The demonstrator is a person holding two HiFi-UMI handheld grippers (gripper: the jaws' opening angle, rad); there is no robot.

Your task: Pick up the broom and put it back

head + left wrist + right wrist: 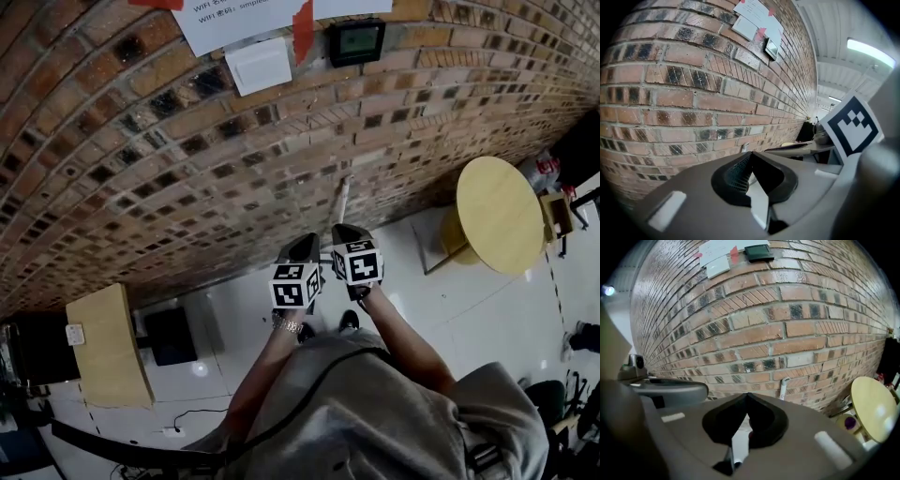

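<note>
The broom shows only as a white handle (343, 200) that leans upright against the brick wall (187, 141). Its top end is also in the left gripper view (745, 147) and in the right gripper view (783, 387). Both grippers are held side by side in front of the person, short of the handle and not touching it. My left gripper (309, 238) is shut, its jaw tips meeting with nothing between them (749, 153). My right gripper (338, 229) is shut too and holds nothing (746, 394). The broom head is hidden behind the grippers.
A round wooden table (499, 214) stands to the right near the wall, also in the right gripper view (874, 406). A light wooden cabinet (111, 342) and a black box (171, 335) stand at the left. Papers and a small dark panel (356, 40) hang on the wall.
</note>
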